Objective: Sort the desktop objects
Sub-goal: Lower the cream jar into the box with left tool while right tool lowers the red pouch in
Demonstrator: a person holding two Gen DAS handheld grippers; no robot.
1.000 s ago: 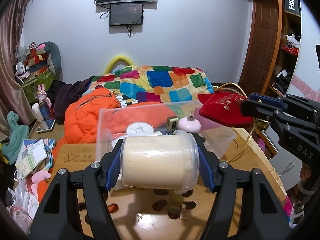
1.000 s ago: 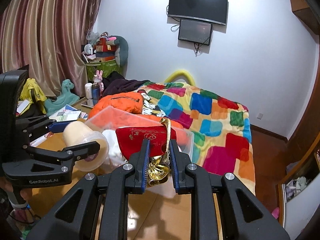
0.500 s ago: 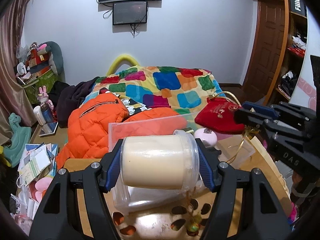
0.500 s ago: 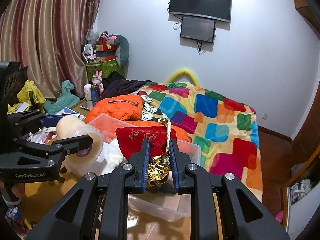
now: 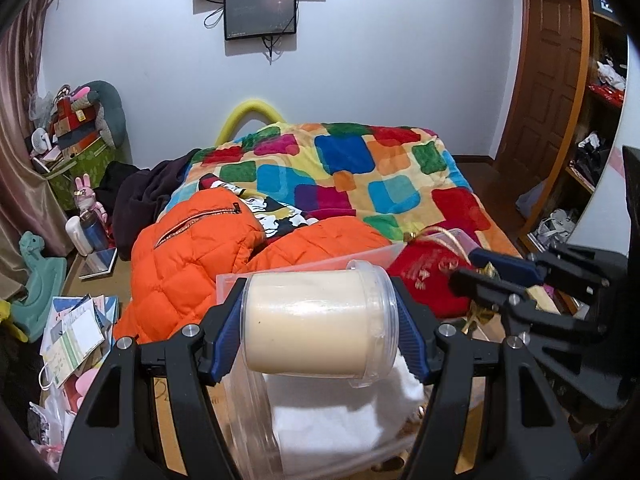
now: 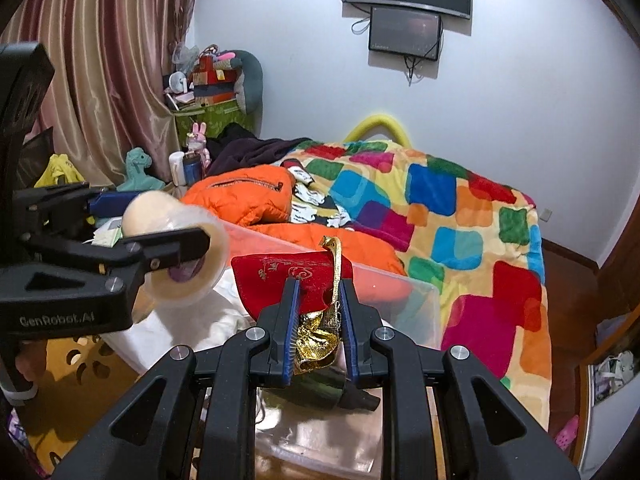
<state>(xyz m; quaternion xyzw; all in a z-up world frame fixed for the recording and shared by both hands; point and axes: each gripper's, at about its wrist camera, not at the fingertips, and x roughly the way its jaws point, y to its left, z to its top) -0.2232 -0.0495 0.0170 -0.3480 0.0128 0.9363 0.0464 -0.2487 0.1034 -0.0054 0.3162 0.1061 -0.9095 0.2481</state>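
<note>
Left gripper (image 5: 320, 334) clamped endwise on a clear jar of cream-coloured contents (image 5: 320, 322), held on its side above a clear plastic bin (image 6: 416, 304). Right gripper (image 6: 318, 320) closed on a red pouch with gold trim (image 6: 292, 276), raised over the same bin. White cloth (image 5: 340, 420) lying inside the bin. Wooden tabletop (image 6: 80, 376) with cut-out pattern under the bin. Behind it, a bed under a multicoloured checked blanket (image 5: 360, 172), with an orange padded jacket (image 5: 192, 264) heaped at the near end. Wall-mounted screen (image 5: 260, 12) on the white back wall; brown door (image 5: 548, 76) at right. Pink curtain (image 6: 100, 60), teal toy (image 6: 138, 168) and loose papers (image 5: 76, 332) at left.
</note>
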